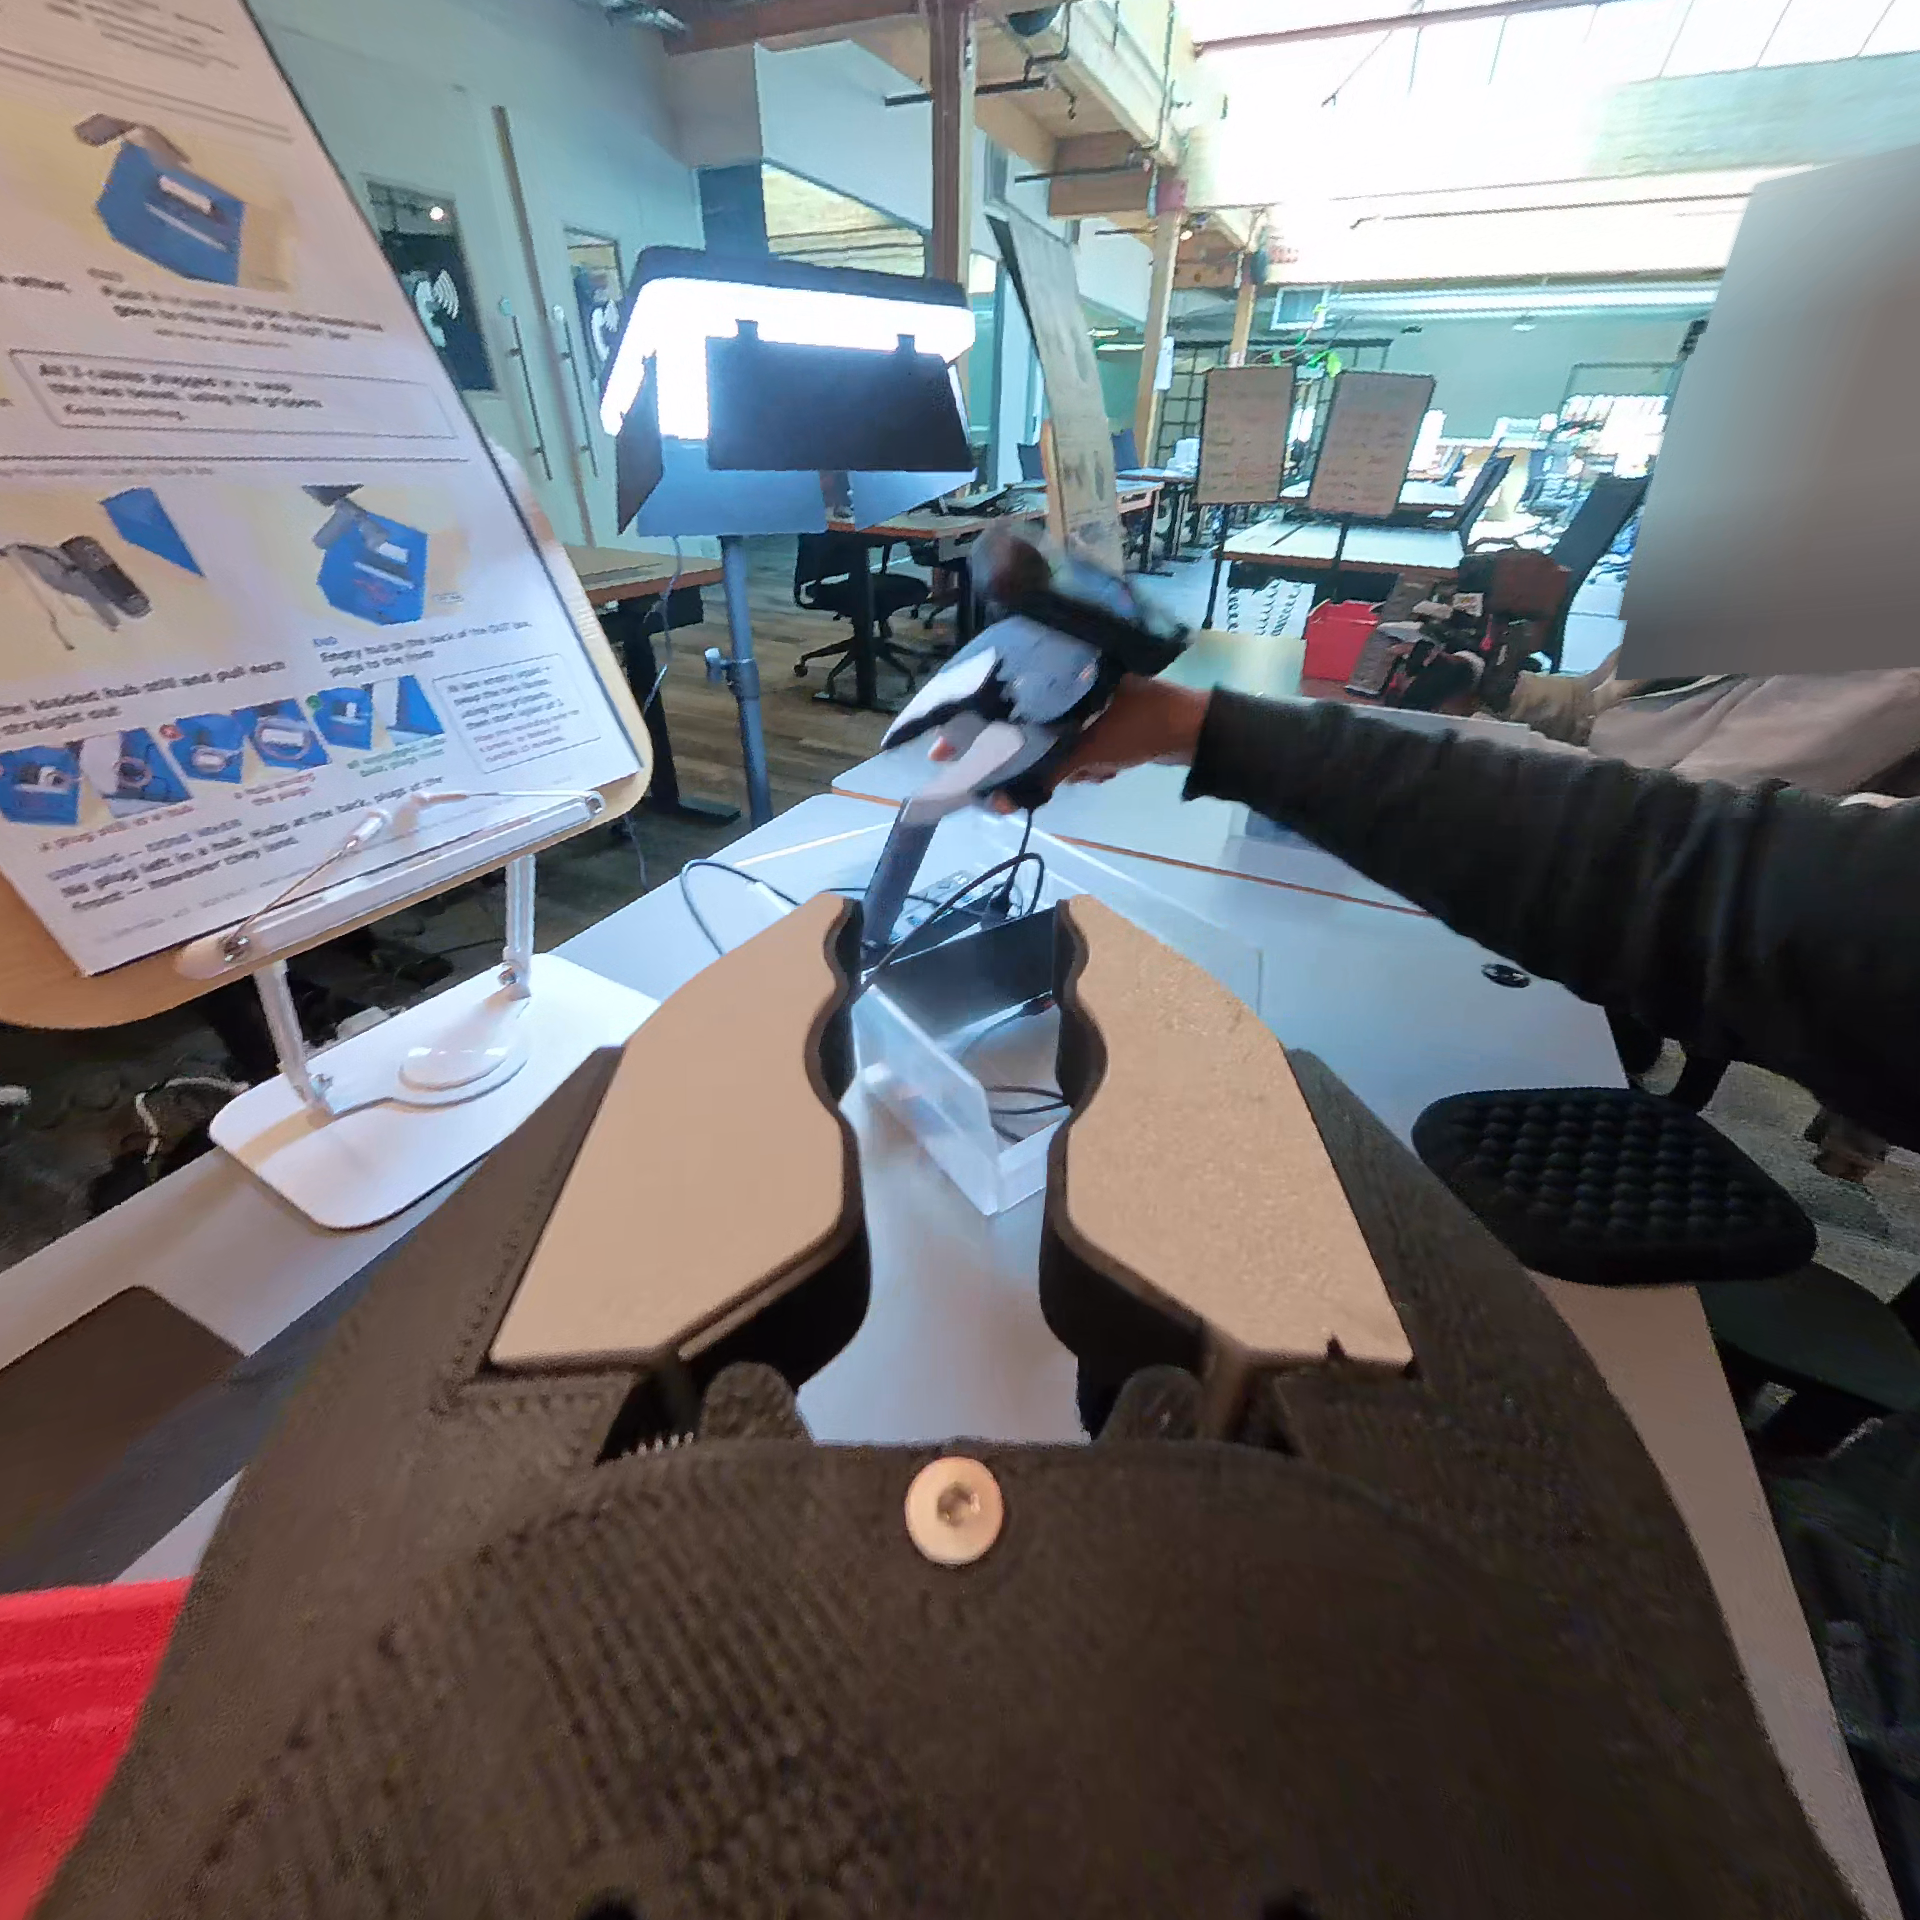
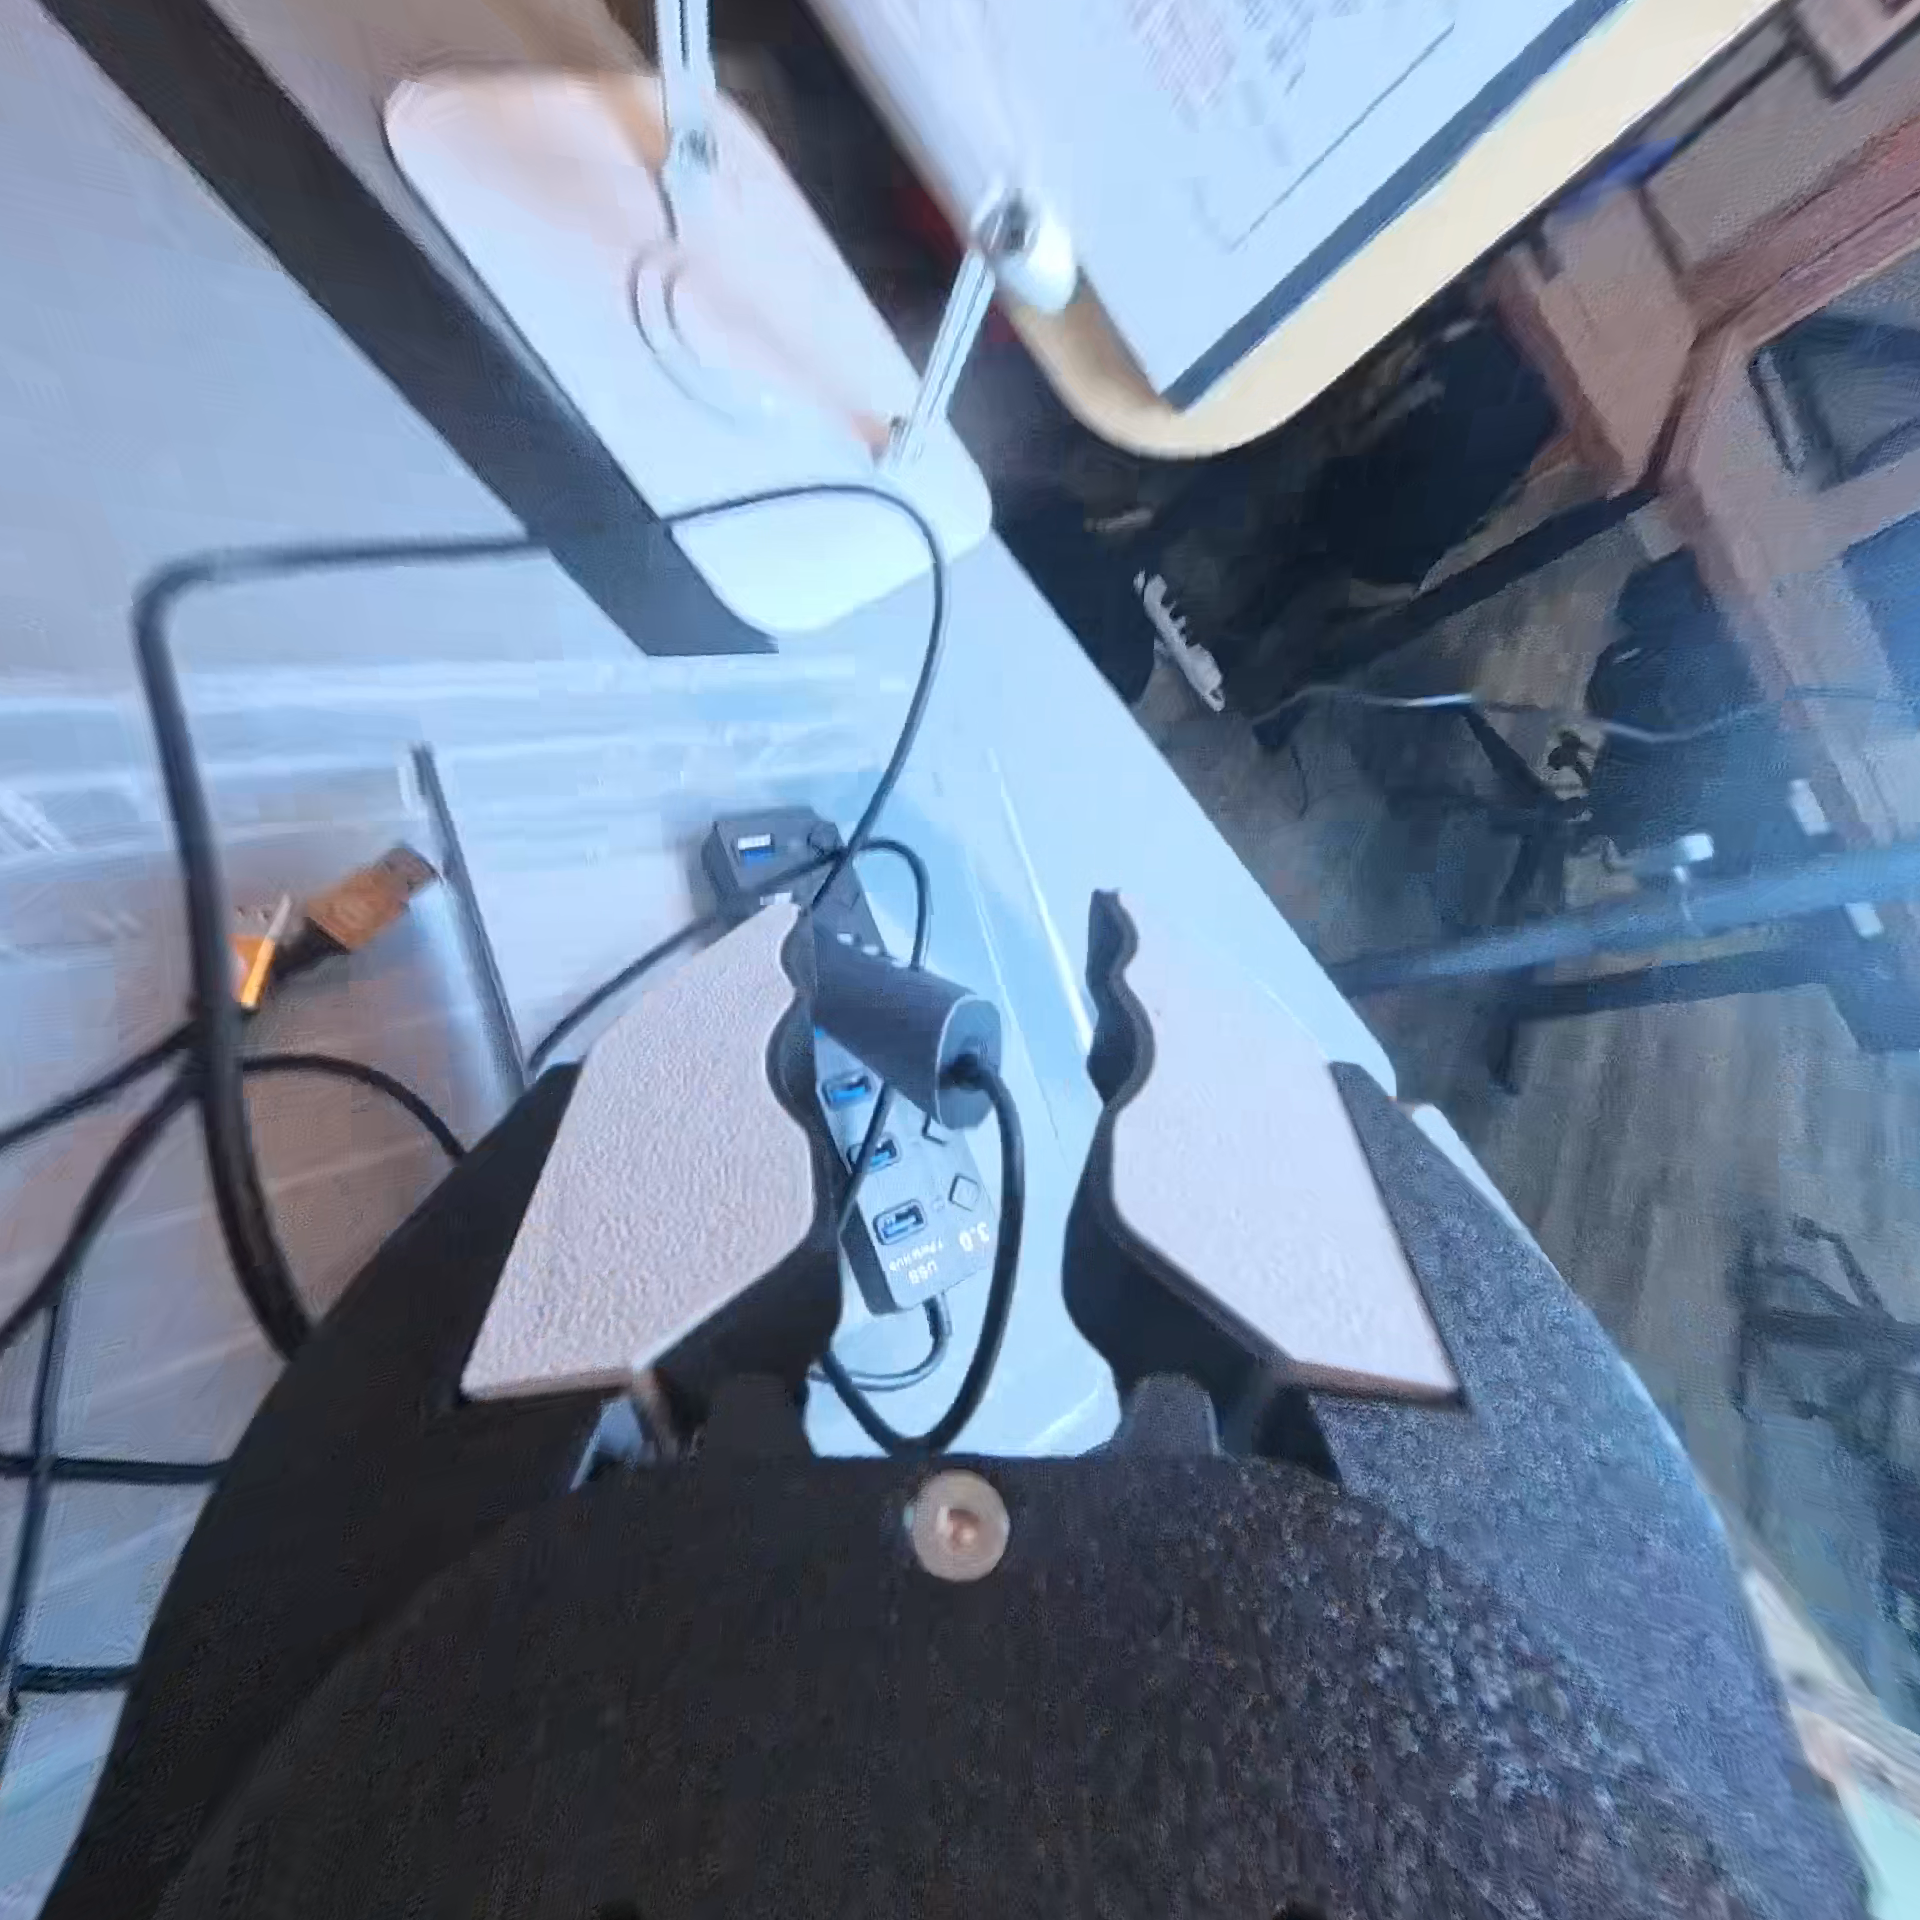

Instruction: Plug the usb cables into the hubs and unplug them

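Hovering over the grey USB hub (image 2: 914,1174), the right gripper (image 2: 951,935) stands wide, empty; left gripper (image 1: 956,925) likewise wide above the clear box (image 1: 966,1132).

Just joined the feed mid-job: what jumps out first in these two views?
In the right wrist view, the right claw stands open over a black USB hub on the white table, with a dark cable plug against its left finger's tip. In the left wrist view, the left claw is open before a clear box, while a bright studio light and an instruction sheet on a stand fill the background.
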Demonstrator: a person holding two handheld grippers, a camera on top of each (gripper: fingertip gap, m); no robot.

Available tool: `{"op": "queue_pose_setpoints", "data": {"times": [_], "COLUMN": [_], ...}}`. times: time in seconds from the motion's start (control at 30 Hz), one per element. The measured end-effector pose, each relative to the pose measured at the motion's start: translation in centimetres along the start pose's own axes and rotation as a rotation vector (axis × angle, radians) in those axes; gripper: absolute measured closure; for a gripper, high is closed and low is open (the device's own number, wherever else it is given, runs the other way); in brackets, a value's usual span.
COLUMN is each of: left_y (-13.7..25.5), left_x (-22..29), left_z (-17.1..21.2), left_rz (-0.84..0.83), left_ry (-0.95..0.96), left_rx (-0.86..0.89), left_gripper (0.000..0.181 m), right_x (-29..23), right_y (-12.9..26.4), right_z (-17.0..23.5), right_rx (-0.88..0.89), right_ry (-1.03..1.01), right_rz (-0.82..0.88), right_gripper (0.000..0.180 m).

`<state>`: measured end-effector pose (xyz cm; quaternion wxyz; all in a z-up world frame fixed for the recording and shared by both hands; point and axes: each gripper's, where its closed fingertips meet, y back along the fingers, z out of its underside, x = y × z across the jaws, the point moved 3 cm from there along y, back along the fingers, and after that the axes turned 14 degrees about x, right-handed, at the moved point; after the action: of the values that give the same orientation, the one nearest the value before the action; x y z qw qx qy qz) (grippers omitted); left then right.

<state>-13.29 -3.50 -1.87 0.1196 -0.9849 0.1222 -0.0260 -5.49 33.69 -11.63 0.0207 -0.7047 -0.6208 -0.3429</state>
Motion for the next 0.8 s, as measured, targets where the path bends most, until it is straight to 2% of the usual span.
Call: {"op": "queue_pose_setpoints", "data": {"times": [0.13,0.23,0.33,0.4,0.47,0.6,0.67,0.73,0.77,0.8], "left_y": [0.6,1.7,3.7,5.8,8.6,14.0,15.4,15.8,15.7,15.5], "left_x": [-1.2,-1.8,-2.3,-2.7,-3.2,-4.5,-4.8,-5.6,-5.6,-5.6], "left_z": [0.8,1.6,3.9,7.3,11.4,17.9,19.9,21.1,21.2,21.2], "left_rz": [-0.055,-0.093,-0.118,-0.143,-0.169,-0.259,-0.273,-0.294,-0.276,-0.271], "left_ry": [-0.019,-0.053,-0.079,-0.085,-0.108,-0.147,-0.193,-0.307,-0.355,-0.365], "left_rx": [-0.081,-0.208,-0.418,-0.618,-0.818,-1.102,-1.193,-1.234,-1.229,-1.233], "left_gripper": [0.142,0.135,0.134,0.133,0.132,0.131,0.134,0.144,0.15,0.155], "right_x": [0.6,-2.2,-7.4,-11.3,-14.9,-19.8,-20.9,-21.3,-21.8,-21.9], "right_y": [5.6,9.6,11.3,11.2,10.4,6.8,5.3,4.2,4.2,3.9], "right_z": [-5.8,-7.3,-5.2,-2.6,-0.1,3.7,5.4,5.3,5.4,5.4], "right_rx": [0.326,0.404,0.275,0.144,0.029,-0.176,-0.335,-0.37,-0.386,-0.399], "right_ry": [-0.125,-0.13,-0.03,0.038,0.108,0.219,0.277,0.336,0.338,0.357], "right_rz": [0.078,0.009,-0.144,-0.252,-0.334,-0.417,-0.449,-0.434,-0.451,-0.429], "right_gripper": [0.129,0.132,0.136,0.135,0.135,0.132,0.124,0.133,0.147,0.146]}}
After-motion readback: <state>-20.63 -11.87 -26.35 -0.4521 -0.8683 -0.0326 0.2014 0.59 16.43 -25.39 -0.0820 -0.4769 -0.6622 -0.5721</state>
